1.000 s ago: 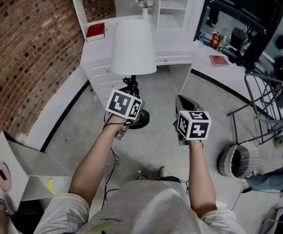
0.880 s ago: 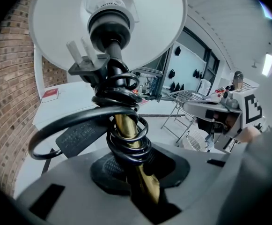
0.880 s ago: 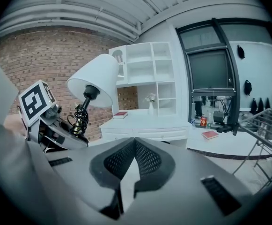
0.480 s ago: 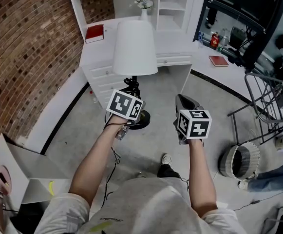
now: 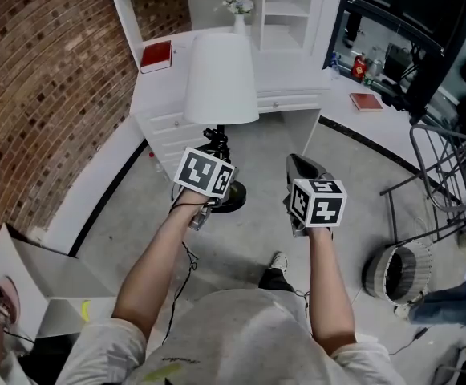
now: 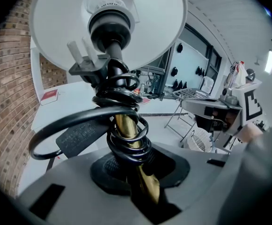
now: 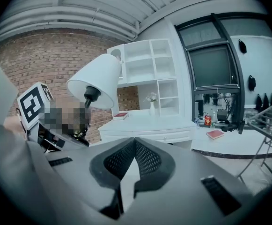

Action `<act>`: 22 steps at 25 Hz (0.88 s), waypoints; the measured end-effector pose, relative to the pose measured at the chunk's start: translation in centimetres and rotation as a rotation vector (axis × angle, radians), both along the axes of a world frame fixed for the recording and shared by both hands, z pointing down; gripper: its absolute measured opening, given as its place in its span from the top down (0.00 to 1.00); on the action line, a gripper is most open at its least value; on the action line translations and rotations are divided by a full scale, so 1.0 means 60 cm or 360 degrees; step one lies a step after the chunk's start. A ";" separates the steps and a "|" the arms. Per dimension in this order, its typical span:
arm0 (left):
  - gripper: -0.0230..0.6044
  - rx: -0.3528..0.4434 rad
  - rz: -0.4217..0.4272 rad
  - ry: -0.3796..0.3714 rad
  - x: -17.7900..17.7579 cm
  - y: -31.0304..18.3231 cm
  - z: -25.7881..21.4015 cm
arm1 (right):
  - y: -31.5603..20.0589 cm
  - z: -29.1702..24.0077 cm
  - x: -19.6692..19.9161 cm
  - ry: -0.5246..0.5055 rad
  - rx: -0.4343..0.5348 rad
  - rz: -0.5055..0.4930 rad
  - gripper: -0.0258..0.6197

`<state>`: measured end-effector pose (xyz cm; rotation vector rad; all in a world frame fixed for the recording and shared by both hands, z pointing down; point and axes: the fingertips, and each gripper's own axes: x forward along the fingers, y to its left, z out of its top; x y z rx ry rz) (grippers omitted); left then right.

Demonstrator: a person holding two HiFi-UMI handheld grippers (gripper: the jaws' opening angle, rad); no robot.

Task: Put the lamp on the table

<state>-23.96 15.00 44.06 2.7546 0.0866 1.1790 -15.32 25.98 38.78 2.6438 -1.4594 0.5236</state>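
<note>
The lamp has a white shade (image 5: pixel 220 79), a brass stem wrapped in black cord (image 6: pixel 126 130) and a dark round base (image 5: pixel 233 197). My left gripper (image 5: pixel 216 184) is shut on the stem just above the base and holds the lamp upright off the floor. In the left gripper view the stem (image 6: pixel 145 182) sits pinched between the jaws, and the plug hangs beside the shade. My right gripper (image 5: pixel 298 165) hangs to the lamp's right, shut and empty, its pads meeting (image 7: pixel 135 146). The white table (image 5: pixel 285 79) stands ahead, beyond the lamp.
A red book (image 5: pixel 156 53) and a flower vase (image 5: pixel 239 8) sit on the table under white shelves. Another red book (image 5: pixel 366 101) lies on the counter at right. A metal rack (image 5: pixel 449 175), a round basket (image 5: pixel 393 267), a cardboard box (image 5: pixel 40 279) and a brick wall (image 5: pixel 48 70) surround me.
The person has stepped a little toward the table, a foot moving forward below. Both grippers went along, and the lamp stays in the left gripper's hold.
</note>
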 end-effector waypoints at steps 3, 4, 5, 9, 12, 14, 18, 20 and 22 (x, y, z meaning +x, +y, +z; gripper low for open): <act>0.80 0.0002 -0.0017 -0.0015 0.021 -0.009 0.004 | -0.011 0.004 0.025 -0.0011 0.0001 -0.0017 0.95; 0.80 0.0003 -0.0023 -0.0020 0.029 -0.011 0.006 | -0.014 0.006 0.035 -0.0015 0.0002 -0.0023 0.95; 0.80 0.0005 -0.0029 -0.0025 0.039 -0.013 0.008 | -0.016 0.008 0.045 -0.0021 0.0004 -0.0029 0.95; 0.80 0.0001 -0.0059 -0.0042 0.083 -0.024 0.010 | -0.033 0.012 0.094 -0.0044 0.0004 -0.0062 0.95; 0.80 -0.0005 -0.0086 -0.0051 0.119 -0.034 0.013 | -0.045 0.017 0.133 -0.0063 0.0001 -0.0090 0.95; 0.80 -0.0007 -0.0106 -0.0058 0.144 -0.038 0.015 | -0.052 0.021 0.161 -0.0073 0.0002 -0.0109 0.95; 0.80 -0.0008 -0.0159 -0.0071 0.192 -0.046 0.014 | -0.063 0.022 0.218 -0.0092 0.0000 -0.0154 0.95; 0.80 -0.0010 -0.0183 -0.0074 0.217 -0.049 0.012 | -0.069 0.021 0.245 -0.0098 0.0002 -0.0176 0.95; 0.80 -0.0015 -0.0204 -0.0078 0.239 -0.050 0.011 | -0.074 0.020 0.271 -0.0105 0.0004 -0.0200 0.95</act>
